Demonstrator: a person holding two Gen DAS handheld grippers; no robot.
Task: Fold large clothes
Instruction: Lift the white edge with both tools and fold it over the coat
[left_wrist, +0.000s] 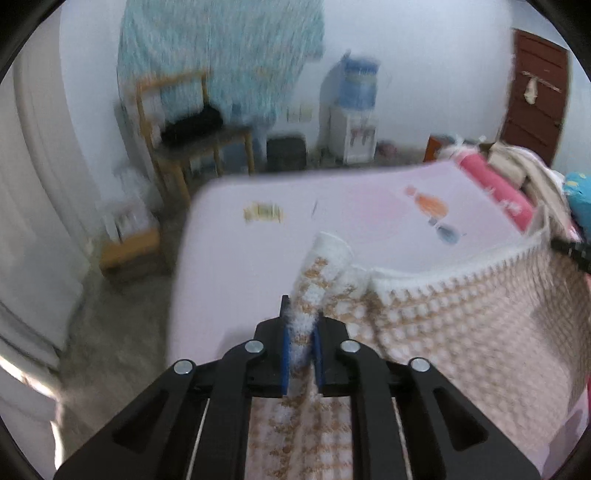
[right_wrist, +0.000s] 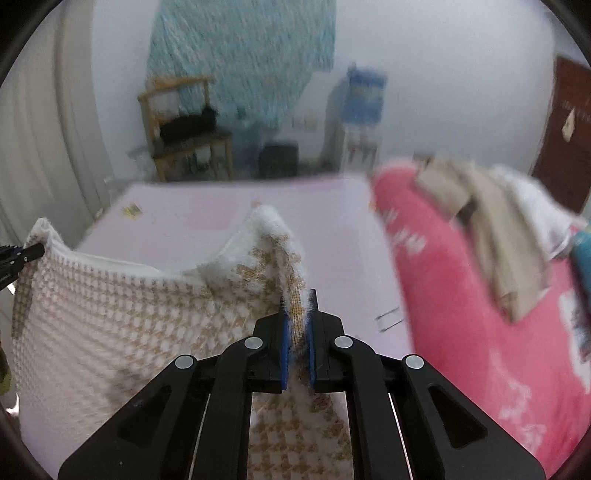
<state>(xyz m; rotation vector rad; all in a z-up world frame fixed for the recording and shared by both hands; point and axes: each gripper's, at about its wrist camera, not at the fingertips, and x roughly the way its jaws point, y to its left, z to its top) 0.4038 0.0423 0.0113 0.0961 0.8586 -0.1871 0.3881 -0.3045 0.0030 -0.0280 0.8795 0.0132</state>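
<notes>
A white and tan houndstooth knit sweater (left_wrist: 461, 325) hangs stretched between my two grippers above a bed with a pale lilac sheet (left_wrist: 258, 251). My left gripper (left_wrist: 301, 317) is shut on one corner of the sweater, whose fuzzy white edge sticks up between the blue pads. In the right wrist view the sweater (right_wrist: 110, 306) spreads to the left, and my right gripper (right_wrist: 297, 314) is shut on its other corner. Each gripper's tip also shows at the edge of the other's view: the right gripper (left_wrist: 570, 251) and the left gripper (right_wrist: 22, 254). Both views are blurred.
A pink blanket (right_wrist: 480, 295) with beige and white clothes (right_wrist: 491, 229) lies on the bed's right side. Beyond the bed stand a wooden chair (left_wrist: 184, 144), a water dispenser (left_wrist: 354, 114), a dark bin (left_wrist: 286, 153) and a brown door (left_wrist: 535, 96). A turquoise cloth (left_wrist: 221, 55) hangs on the wall.
</notes>
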